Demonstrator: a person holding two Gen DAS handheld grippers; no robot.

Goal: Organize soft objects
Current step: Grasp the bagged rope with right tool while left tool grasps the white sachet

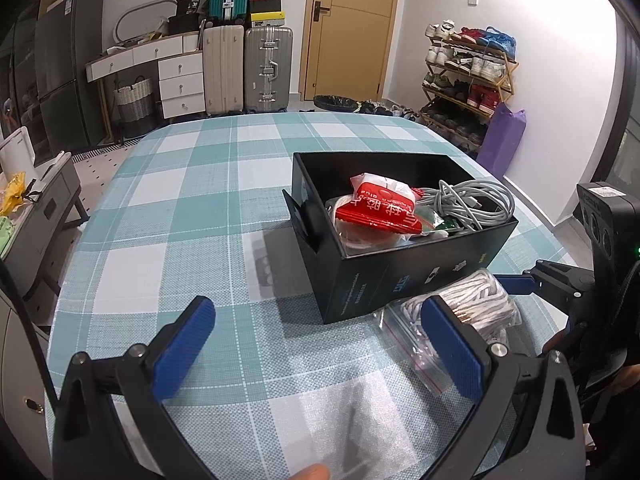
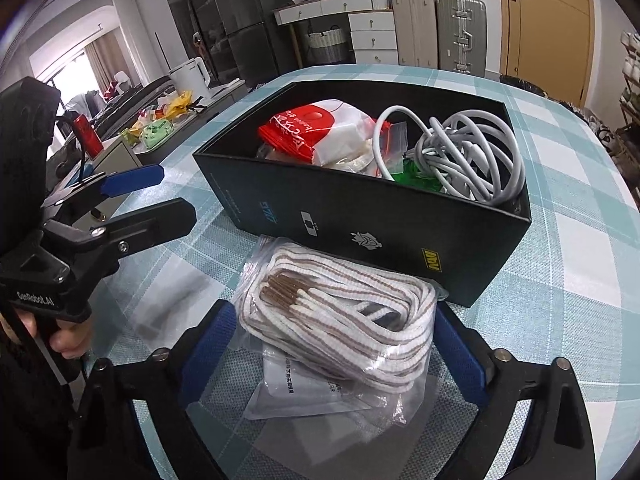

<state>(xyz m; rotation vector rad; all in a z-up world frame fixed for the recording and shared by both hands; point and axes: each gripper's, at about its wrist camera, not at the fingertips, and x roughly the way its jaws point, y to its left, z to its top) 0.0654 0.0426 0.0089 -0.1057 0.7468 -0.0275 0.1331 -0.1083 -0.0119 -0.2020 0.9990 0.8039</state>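
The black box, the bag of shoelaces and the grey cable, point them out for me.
black box (image 2: 360,236), right wrist view, on its near outer wall.
bag of shoelaces (image 2: 352,320), right wrist view, on the bundled laces.
grey cable (image 2: 472,160), right wrist view, on the coil inside the box.

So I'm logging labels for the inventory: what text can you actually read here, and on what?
"GetRobot.AI": on the left gripper, on its black body.
Black box: small logos and side print, too blurred to read.
Red packet: white characters, not legible.
White sachet under the bag of laces: print too small.
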